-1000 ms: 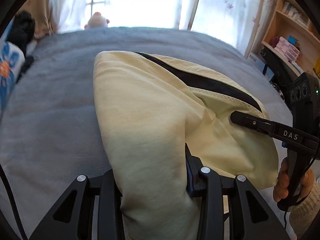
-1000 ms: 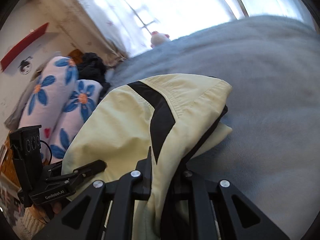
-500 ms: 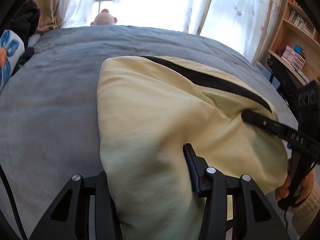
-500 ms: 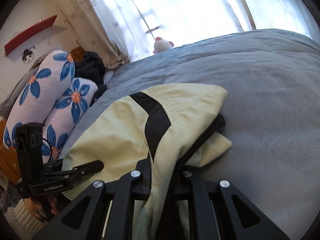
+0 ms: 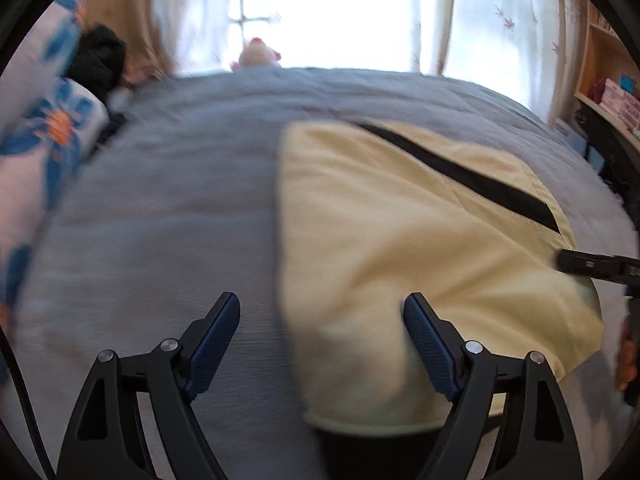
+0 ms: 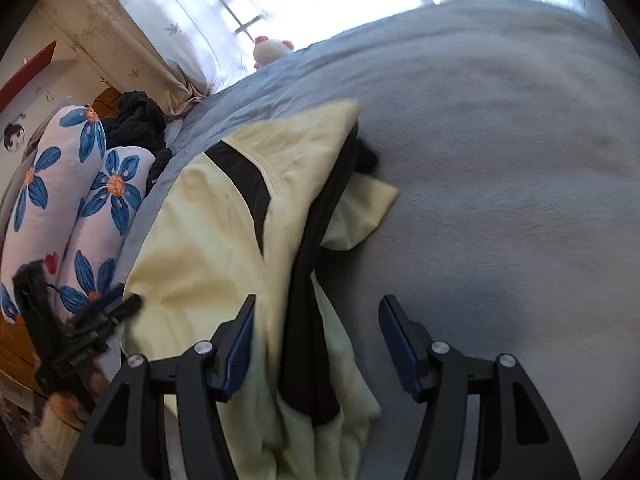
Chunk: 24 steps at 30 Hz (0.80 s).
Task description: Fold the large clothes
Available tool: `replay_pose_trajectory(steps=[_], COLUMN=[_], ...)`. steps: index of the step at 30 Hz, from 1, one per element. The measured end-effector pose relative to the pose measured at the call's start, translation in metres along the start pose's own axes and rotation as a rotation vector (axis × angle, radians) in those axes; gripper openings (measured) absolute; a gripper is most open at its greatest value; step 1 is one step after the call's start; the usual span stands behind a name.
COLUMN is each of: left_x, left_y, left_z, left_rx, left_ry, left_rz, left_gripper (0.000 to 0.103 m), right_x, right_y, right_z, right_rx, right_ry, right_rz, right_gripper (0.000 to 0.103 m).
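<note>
Both grips have let go: a second ago each hand-held gripper was clamped on the near edge of the yellow jacket, and now the jaws of both have just been opening. The left hand-held gripper (image 5: 322,344) stands wide, its right pad beside the cloth and its left pad over bare blanket. The right hand-held gripper (image 6: 316,344) is parted as well, with the jacket's black-lined edge lying loose between the pads, which no longer press on it.

The jacket (image 5: 400,232) now rests folded over on the grey bed (image 5: 168,208), toward the near edge, its black stripe running diagonally across the top layer. A yellow flap sticks out from under the fold on the right side in the right wrist view.

This looks like the release after one fold has been laid down. The next move probably calls for drawing both hand-held grippers back clear of the cloth without dragging it, then tucking the stray flap or taking new edges for a further fold.
</note>
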State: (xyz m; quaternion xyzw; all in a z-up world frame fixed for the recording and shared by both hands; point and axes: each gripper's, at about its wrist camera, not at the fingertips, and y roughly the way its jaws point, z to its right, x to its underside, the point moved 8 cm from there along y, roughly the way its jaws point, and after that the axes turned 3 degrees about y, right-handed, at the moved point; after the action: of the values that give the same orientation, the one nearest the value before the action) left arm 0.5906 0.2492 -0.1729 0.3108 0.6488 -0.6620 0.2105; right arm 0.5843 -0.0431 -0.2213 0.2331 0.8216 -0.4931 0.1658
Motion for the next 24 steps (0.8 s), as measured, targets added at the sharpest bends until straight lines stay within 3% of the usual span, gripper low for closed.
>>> replay_pose_trajectory(steps=[1, 2, 3, 5, 6, 8, 11, 14, 16, 19, 22, 24], left_x=[-0.003, -0.006, -0.008, -0.008, -0.005, -0.003, 0.018, 0.037, 0.045, 0.049, 0.049, 0.048], left_y=[-0.011, -0.022, -0.028, -0.035, -0.034, -0.032, -0.025, -0.005, -0.001, -0.003, -0.008, -0.015], left_z=[-0.004, -0.008, -0.009, -0.004, 0.001, 0.016, 0.047, 0.054, 0.054, 0.056, 0.058, 0.059], left_rx=[-0.012, -0.011, 0.000, 0.026, 0.029, 0.056, 0.057, -0.013, -0.029, -0.038, -0.049, -0.040], left_ry=[-0.016, -0.045, -0.066, -0.091, -0.097, -0.096, -0.045, -0.013, -0.010, -0.007, -0.019, -0.043], left_rz=[0.022, 0.040, 0.049, 0.028, 0.011, -0.009, -0.063, -0.128, -0.134, -0.132, -0.150, -0.158], left_gripper=[0.075, 0.059, 0.036, 0.011, 0.011, 0.011, 0.011, 0.011, 0.011, 0.011, 0.012, 0.020], right_x=[0.000, -0.001, -0.002, -0.003, -0.002, 0.000, 0.014, 0.033, 0.041, 0.047, 0.048, 0.049], right_y=[-0.013, -0.023, -0.038, -0.055, -0.060, -0.060, -0.037, -0.004, 0.009, 0.008, -0.003, -0.011], right_z=[-0.005, -0.009, -0.018, -0.035, -0.045, -0.063, -0.079, -0.054, -0.032, -0.015, -0.017, -0.021], right_rx=[0.012, 0.024, 0.048, 0.058, 0.047, 0.031, 0.020, 0.146, 0.196, 0.126, 0.122, 0.125], right_ry=[-0.028, -0.054, -0.085, -0.117, -0.130, -0.161, -0.204, -0.214, -0.197, -0.135, -0.137, -0.145], right_rz=[0.033, 0.071, 0.125, 0.185, 0.202, 0.204, 0.102, -0.011, -0.055, -0.076, -0.078, -0.091], right_gripper=[0.060, 0.060, 0.060, 0.060, 0.058, 0.041, 0.024, 0.018, 0.000, 0.000, 0.000, 0.003])
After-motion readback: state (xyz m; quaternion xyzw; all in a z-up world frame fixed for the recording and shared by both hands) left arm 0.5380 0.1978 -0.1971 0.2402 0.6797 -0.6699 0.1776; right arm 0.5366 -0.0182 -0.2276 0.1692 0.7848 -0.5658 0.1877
